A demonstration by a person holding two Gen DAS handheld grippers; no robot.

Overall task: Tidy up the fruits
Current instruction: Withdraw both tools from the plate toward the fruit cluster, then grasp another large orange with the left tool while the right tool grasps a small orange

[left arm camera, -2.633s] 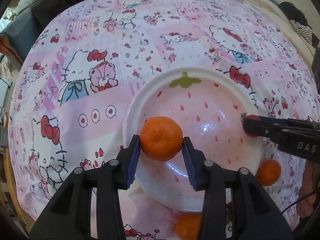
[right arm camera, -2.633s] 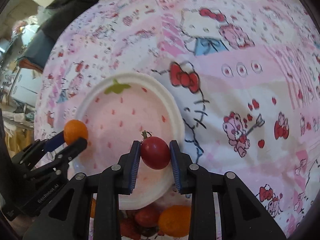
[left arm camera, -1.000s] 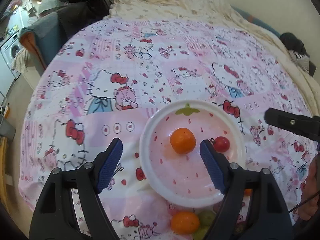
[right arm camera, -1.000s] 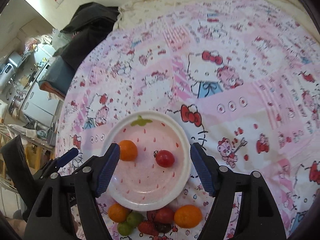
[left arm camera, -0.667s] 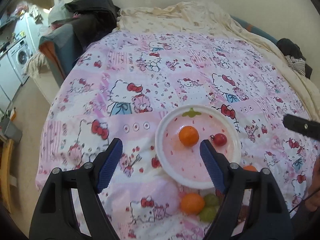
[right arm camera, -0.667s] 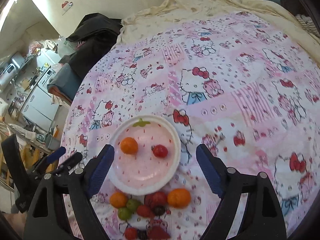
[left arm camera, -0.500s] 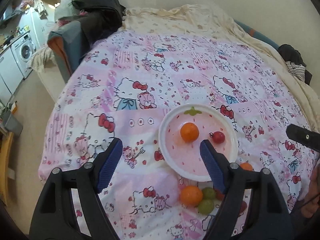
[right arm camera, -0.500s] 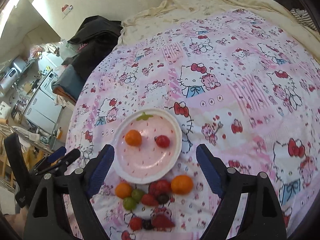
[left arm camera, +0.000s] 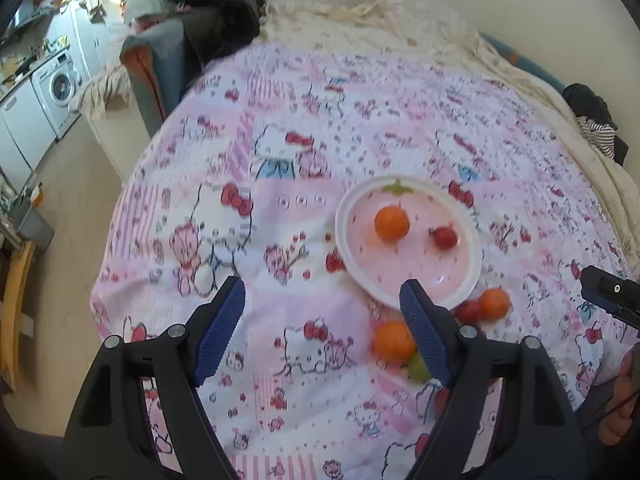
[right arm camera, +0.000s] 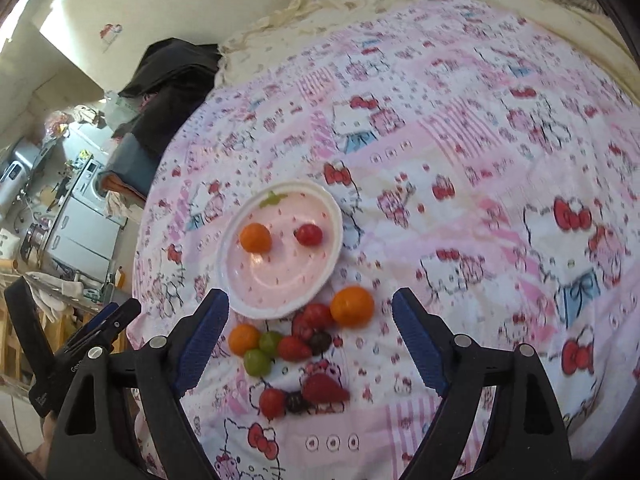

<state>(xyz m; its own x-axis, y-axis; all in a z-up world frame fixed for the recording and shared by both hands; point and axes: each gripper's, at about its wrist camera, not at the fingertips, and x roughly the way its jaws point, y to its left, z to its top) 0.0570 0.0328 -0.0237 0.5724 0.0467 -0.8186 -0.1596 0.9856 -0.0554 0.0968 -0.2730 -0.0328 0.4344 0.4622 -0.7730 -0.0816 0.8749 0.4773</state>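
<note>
A white plate (left arm camera: 344, 240) (right arm camera: 336, 240) with a pink strawberry print lies on the bed. On it rest a tangerine (left arm camera: 391, 223) (right arm camera: 255, 237) and a red cherry tomato (left arm camera: 445, 237) (right arm camera: 308, 234). Loose fruit lies just in front of the plate: two tangerines (right arm camera: 352, 306) (right arm camera: 244, 339), green grapes (right arm camera: 257, 361), strawberries (right arm camera: 324, 389) and dark grapes. My left gripper (left arm camera: 322, 322) hangs open and empty above the bedspread, short of the plate. My right gripper (right arm camera: 310, 334) is open too, high over the loose fruit, holding nothing.
A pink cartoon-cat bedspread (left arm camera: 280, 152) covers the bed, with a cream blanket (left arm camera: 380, 28) behind. Dark clothes (left arm camera: 216, 4) and a washing machine (left arm camera: 60, 80) stand at the far left beyond the bed's edge. The right gripper's tip (left arm camera: 608, 292) shows at the right edge.
Both grippers let go of the tangerine and tomato onto the plate, then pulled back and up. The plate looks smaller and the loose fruit has come into view.
</note>
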